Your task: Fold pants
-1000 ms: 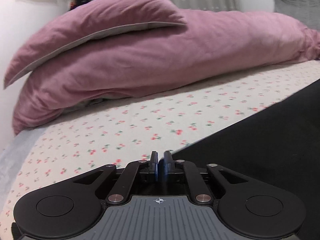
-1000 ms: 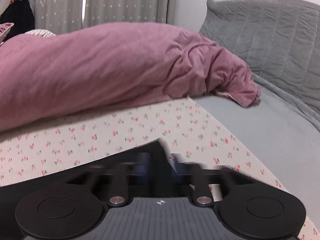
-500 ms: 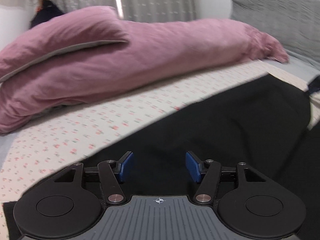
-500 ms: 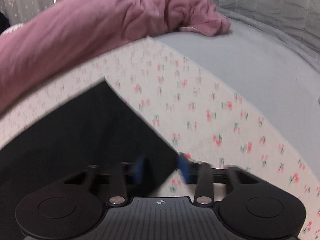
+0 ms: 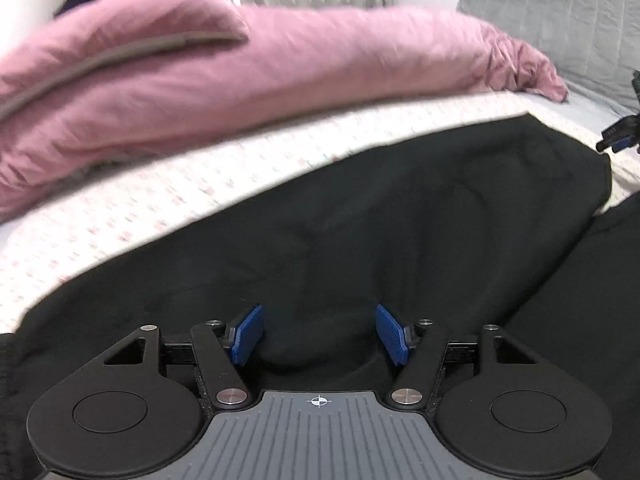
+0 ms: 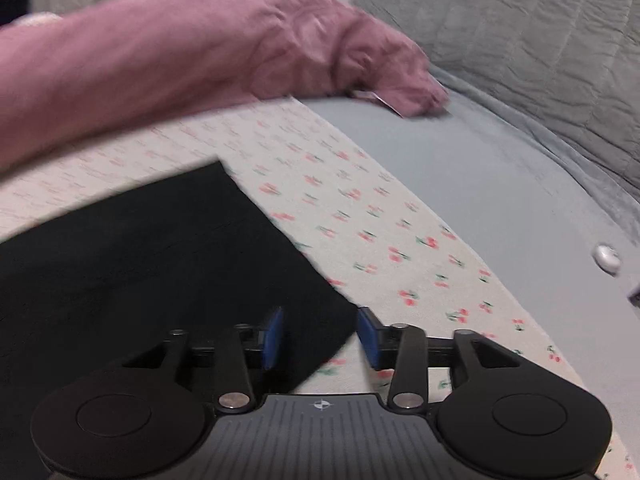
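A bed fills both views: a cherry-print sheet (image 6: pixel 360 216) over a grey-blue one, a rumpled pink duvet (image 5: pixel 280 80) heaped along the far side, and a grey quilted headboard (image 6: pixel 520 40) at the right. The black pants (image 5: pixel 400 220) lie spread across the printed sheet, softly creased, with a straight hem corner (image 6: pixel 216 164) pointing toward the duvet.

The left gripper (image 5: pixel 319 336) hangs over the dark fabric, its jaws opening wide and the blue pads (image 5: pixel 248 334) clear of the cloth. The right gripper (image 6: pixel 318 338) sits at the pants' near edge, jaws opening, with a point of black cloth between the pads but not pinched.

A second ago the left jaws were nearly together at the pants' edge over the printed sheet; now black fabric fills that view.
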A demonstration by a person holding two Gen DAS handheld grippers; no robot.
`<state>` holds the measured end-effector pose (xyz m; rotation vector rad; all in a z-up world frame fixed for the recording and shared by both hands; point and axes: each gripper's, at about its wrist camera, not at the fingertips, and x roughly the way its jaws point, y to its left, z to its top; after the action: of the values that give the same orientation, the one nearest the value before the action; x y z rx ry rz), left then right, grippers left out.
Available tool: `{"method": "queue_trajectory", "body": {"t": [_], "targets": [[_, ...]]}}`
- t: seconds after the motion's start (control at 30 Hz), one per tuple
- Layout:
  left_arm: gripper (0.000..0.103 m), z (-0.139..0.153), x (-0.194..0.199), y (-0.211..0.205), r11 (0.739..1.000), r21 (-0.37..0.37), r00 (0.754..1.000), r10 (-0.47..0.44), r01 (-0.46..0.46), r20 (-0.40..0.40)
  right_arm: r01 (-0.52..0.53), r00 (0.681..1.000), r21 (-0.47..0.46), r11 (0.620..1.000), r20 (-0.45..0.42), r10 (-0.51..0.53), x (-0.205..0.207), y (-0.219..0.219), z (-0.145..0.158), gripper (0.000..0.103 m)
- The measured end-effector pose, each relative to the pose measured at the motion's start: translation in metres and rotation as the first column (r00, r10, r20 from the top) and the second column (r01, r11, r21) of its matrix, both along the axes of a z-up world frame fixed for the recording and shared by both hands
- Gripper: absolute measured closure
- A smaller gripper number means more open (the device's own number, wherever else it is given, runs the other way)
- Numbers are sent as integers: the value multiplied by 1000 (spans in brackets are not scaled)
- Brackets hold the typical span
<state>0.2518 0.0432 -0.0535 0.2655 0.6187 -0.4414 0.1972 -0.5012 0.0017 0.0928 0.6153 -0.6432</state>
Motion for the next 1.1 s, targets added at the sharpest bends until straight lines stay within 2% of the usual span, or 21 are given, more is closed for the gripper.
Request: {"method": "queue_trajectory", "body": {"t": [0.13,0.2,0.3,0.43,0.6,0.67,0.73,0.8,0.97,1.03,1.1], "targets": [[35,4,-5,17,996,-60,997,72,-72,-3,-136,990,72,988,49,133,-12,50,13,55],[35,7,-14,21,993,-75,996,90,-90,-4,-242,970,138,960,65,235,-20,84,16,53],[31,15,-40,21,994,-80,997,74,-73,13,-424,906,186,886,70,418,-42,144,15,44],[30,20,-77,14,995,-95,1000,11,-10,7,-581,811,145,801,16,585,-77,217,3,43],[30,14,-118,6,990,-123,997,-74,74,3,-711,697,122,693,-6,717,-118,272,-7,43],[30,10,-132,2,984,-127,992,-126,126,6,-736,672,85,671,-23,740,-127,281,-10,42],[30,3,-142,-1,975,-130,983,-185,182,-6,-738,673,49,673,-32,739,-126,277,-14,42],[30,-3,-150,-6,968,-120,975,-223,220,-20,-718,696,35,695,-11,718,-118,258,-18,45],[30,-22,-159,-24,954,-54,954,-297,294,-51,-661,742,106,742,-48,668,-89,211,-36,48],[29,-23,-161,-28,952,-37,952,-304,303,-42,-661,742,131,739,-33,670,-80,196,-37,50],[28,-21,-157,-30,952,-48,950,-305,303,-57,-671,736,103,734,-31,677,-72,189,-35,51]]}}
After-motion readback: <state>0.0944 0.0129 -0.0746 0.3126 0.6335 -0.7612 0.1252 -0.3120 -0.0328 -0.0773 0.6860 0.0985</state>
